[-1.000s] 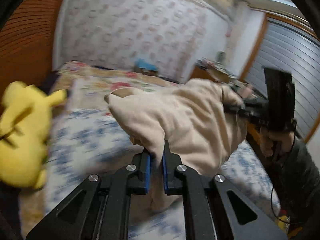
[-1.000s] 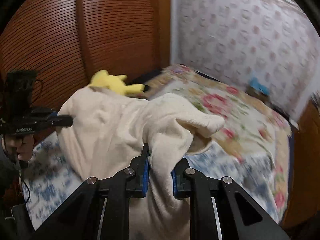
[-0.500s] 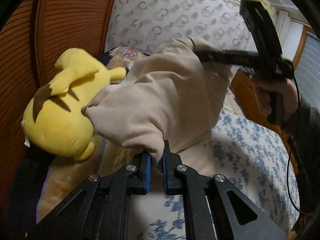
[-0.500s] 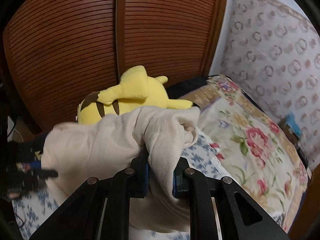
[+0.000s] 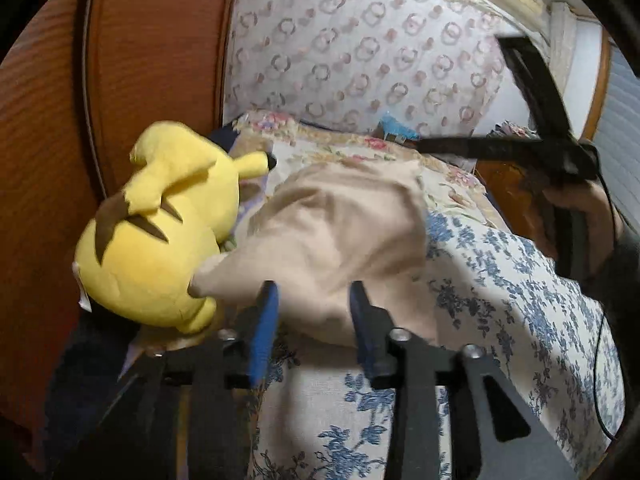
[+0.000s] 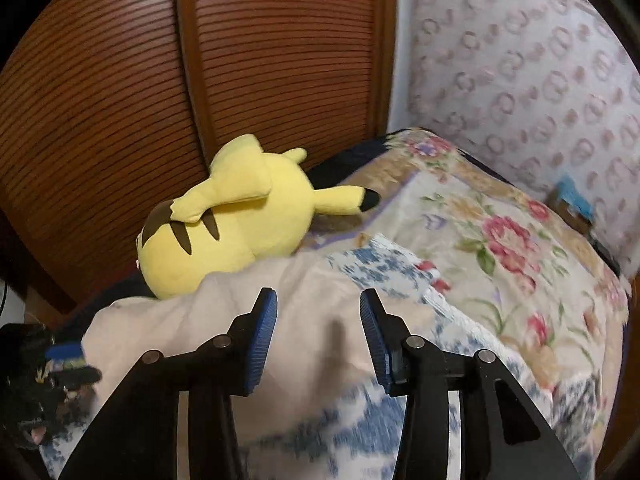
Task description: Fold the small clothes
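Bed (image 6: 500, 248): both grippers (image 5: 314, 296) (image 6: 318, 300) opening off beige garment (image 5: 340, 232) beside yellow plush (image 5: 160, 232).

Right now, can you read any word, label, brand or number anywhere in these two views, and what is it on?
None can be read.
White tag on the yellow plush toy: too small and blurred.
Beige garment, blue-flowered sheet, rose bedspread: patterns only, no lettering.
Left gripper and right gripper: no markings visible.

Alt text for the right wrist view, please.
The right tool, its jaws opening, hovers over a beige garment lying on a blue-flowered bedspread. A yellow plush toy lies beyond it, before a wooden slatted door.
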A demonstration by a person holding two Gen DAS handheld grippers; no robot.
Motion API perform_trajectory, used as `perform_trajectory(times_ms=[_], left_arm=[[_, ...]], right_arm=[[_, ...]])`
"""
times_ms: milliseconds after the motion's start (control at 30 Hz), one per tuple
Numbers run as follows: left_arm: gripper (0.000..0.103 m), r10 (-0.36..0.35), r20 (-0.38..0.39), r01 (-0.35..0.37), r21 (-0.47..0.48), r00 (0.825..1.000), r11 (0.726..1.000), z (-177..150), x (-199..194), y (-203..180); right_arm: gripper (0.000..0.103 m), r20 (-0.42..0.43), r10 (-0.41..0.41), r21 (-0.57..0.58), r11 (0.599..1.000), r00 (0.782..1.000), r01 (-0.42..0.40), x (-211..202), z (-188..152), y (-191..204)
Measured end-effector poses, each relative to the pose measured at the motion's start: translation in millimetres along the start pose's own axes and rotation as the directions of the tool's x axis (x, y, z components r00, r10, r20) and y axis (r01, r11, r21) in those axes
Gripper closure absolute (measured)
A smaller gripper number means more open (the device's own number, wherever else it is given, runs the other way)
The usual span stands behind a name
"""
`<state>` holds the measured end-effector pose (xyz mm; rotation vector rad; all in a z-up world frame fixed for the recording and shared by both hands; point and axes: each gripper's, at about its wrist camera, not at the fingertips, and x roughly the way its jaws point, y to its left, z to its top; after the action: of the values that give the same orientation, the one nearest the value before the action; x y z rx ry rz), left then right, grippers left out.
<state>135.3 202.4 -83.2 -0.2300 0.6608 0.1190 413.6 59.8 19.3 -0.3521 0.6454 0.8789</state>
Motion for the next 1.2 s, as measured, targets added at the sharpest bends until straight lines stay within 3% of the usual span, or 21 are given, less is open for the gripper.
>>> perform_trajectory(times_ms=[100, 200, 333, 433, 500, 567, 767, 933, 1200], left_arm=[[0.056, -0.005, 0.029, 0.004, 0.053, 1.0, 0.999, 5.4, -14.0, -19.8], [0.036, -0.03, 0.045, 0.026, 0.094, 0.999, 0.995, 8.3, -25.1, -42.4], [0.026, -0.078, 0.074, 0.067, 0.137, 0.994, 0.988, 9.8, -43.6, -77.0], [0.025, -0.11, 0.097, 0.093, 0.169, 0.989, 0.981, 8.7, -57.4, -103.5], [0.025, -0.13, 0.104, 0.108, 0.192, 0.986, 0.975, 7.6, -64.4, -121.7], [0.025, -0.148, 0.102, 0.123, 0.215, 0.984, 0.969, 6.1, -71.8, -142.6], [0.025, -0.194, 0.133, 0.155, 0.258, 0.972, 0.954, -1.1, -98.1, -191.9], [0.025, -0.217, 0.143, 0.169, 0.289, 0.966, 0.942, -6.0, -117.7, -220.5], [0.025, -0.182, 0.169, 0.129, 0.282, 0.969, 0.951, -7.7, -131.3, -231.9]], right_arm=[[0.058, 0.044, -0.029, 0.04, 0.999, 0.999, 0.027, -38.5, -29.4, 12.4], [0.058, 0.08, -0.063, 0.082, 0.995, 0.995, 0.056, -80.6, -66.7, 24.9], [0.058, 0.113, -0.108, 0.172, 0.981, 0.988, 0.087, -135.1, -114.9, 37.5], [0.055, 0.14, -0.158, 0.215, 0.969, 0.977, 0.125, -171.5, -145.7, 48.1], [0.037, 0.166, -0.185, 0.258, 0.956, 0.969, 0.138, -198.1, -166.6, 54.9], [0.031, 0.176, -0.23, 0.283, 0.943, 0.957, 0.175, -218.9, -181.7, 62.9], [0.03, 0.219, -0.37, 0.361, 0.89, 0.903, 0.277, -282.7, -216.1, 86.6], [0.03, 0.25, -0.436, 0.432, 0.85, 0.865, 0.303, -326.9, -237.3, 103.1], [0.03, 0.257, -0.479, 0.463, 0.823, 0.839, 0.329, -330.0, -251.1, 128.1]])
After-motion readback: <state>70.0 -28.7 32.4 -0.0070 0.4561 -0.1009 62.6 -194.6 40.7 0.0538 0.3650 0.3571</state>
